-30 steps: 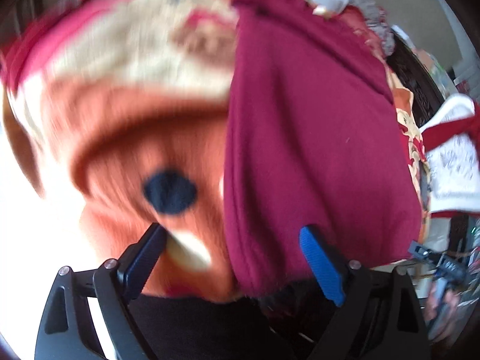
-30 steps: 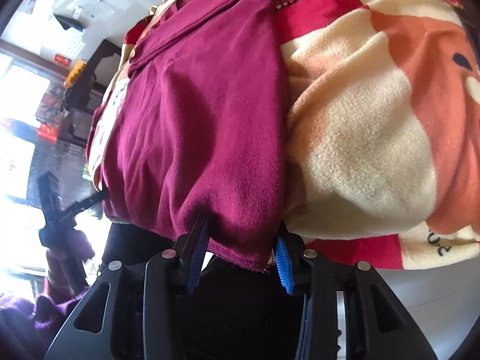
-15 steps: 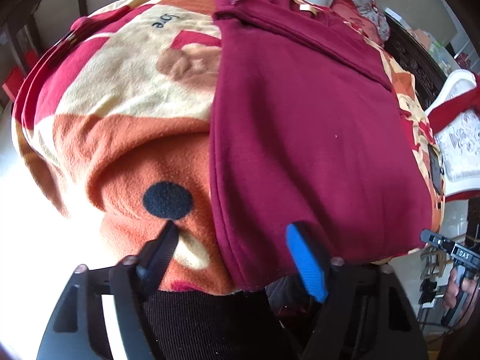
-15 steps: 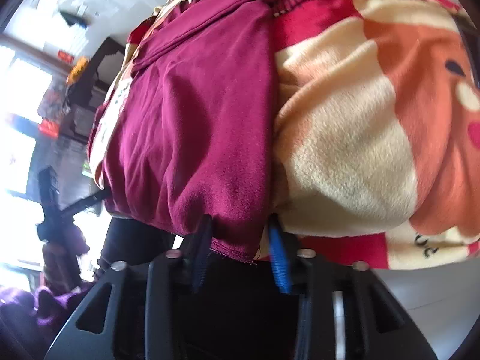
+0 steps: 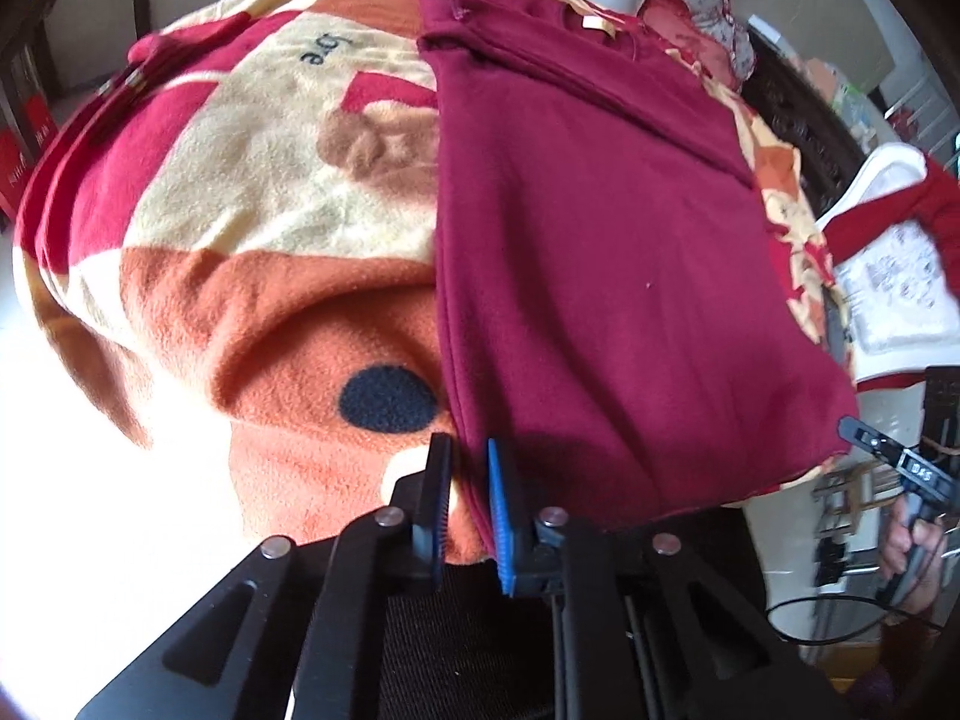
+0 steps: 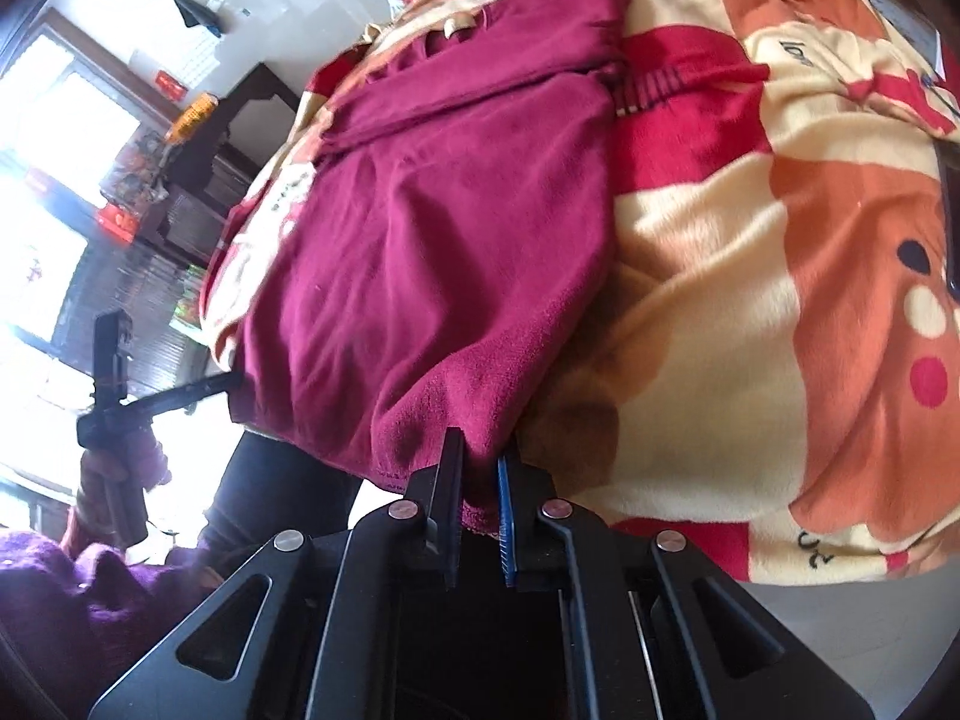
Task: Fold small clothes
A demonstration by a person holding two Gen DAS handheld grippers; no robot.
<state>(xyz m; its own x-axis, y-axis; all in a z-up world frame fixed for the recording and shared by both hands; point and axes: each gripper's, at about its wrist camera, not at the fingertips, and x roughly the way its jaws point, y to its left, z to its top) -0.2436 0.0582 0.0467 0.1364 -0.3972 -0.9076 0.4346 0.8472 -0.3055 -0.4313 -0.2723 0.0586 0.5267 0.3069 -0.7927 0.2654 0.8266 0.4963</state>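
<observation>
A maroon top (image 5: 600,240) lies flat on a fleece blanket (image 5: 240,240) patterned in orange, cream and red. Its near hem hangs over the blanket's front edge. My left gripper (image 5: 468,468) is closing its jaws on the hem's left corner, and the cloth is pinched between the pads. In the right wrist view the same top (image 6: 432,240) fills the middle, and my right gripper (image 6: 480,468) is shut on the hem's right corner. The far collar and a folded sleeve lie at the top.
A white and red garment (image 5: 888,276) lies at the right of the blanket. Dark furniture (image 6: 240,120) and bright windows stand at the left in the right wrist view. A person's dark trousers (image 5: 450,630) and purple sleeve (image 6: 60,600) are close below the grippers.
Both grippers went from open around the hem to closed on it. Both have risen a little, lifting the hem corners off the blanket's front edge.
</observation>
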